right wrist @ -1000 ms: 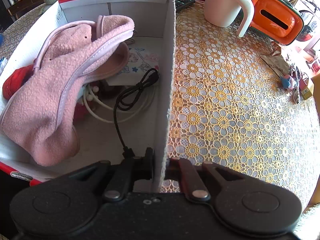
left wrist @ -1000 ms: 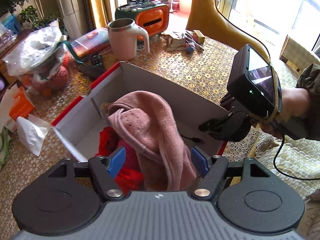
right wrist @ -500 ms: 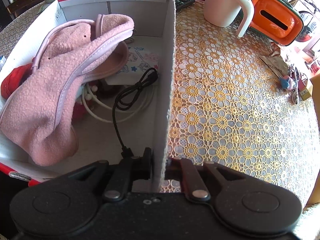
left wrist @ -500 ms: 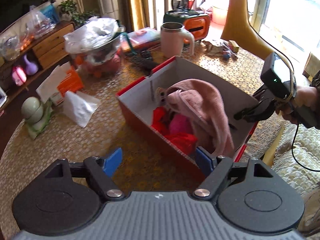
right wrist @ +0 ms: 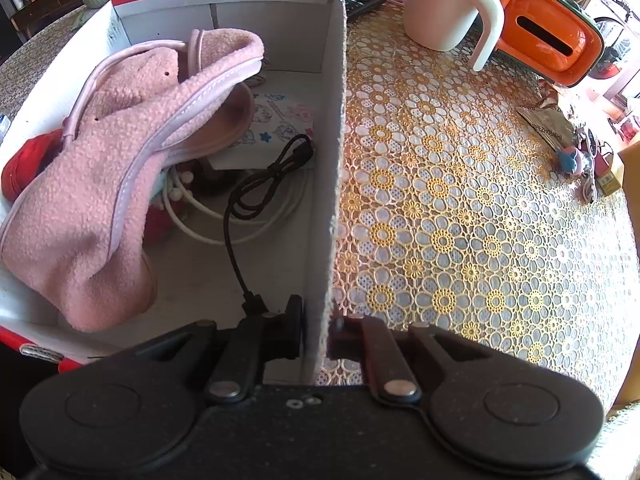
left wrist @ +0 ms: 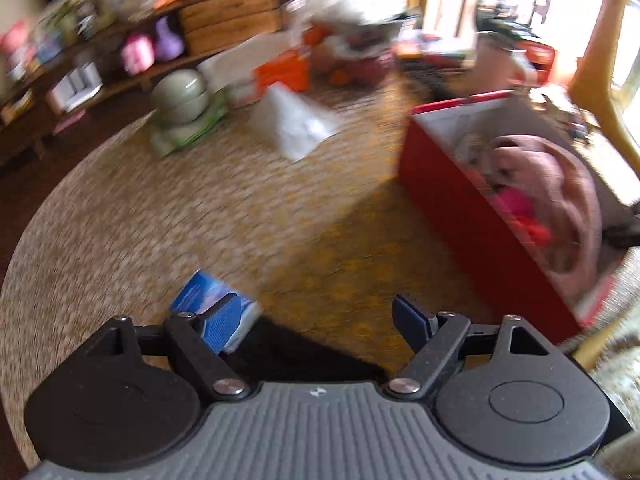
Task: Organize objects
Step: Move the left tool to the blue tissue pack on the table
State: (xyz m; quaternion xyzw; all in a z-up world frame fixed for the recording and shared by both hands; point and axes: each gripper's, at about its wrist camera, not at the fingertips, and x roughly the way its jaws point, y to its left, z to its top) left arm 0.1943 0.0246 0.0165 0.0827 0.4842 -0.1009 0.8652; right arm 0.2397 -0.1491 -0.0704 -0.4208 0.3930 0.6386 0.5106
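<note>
Clothing [right wrist: 100,184] and cables [right wrist: 256,200] are already gathered in the box [right wrist: 334,160], whose wall is pinched by the right gripper [right wrist: 316,336], while a blue packet [left wrist: 218,312] left on the surface [left wrist: 200,216] is approached by the left gripper [left wrist: 320,320], jaws spread and lately widening, nothing between them.

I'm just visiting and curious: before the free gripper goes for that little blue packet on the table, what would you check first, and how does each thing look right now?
1. Left gripper open, nothing between its fingers: ok; its jaws have just been opening.
2. Blue packet centred between the fingers: not ok, it lies by the left finger.
3. Left view sharp enough to aim: not ok, blurred.
4. Right gripper clamped on the box wall: ok.
5. Room in the box beside the pink fleece and black cable: ok.
</note>
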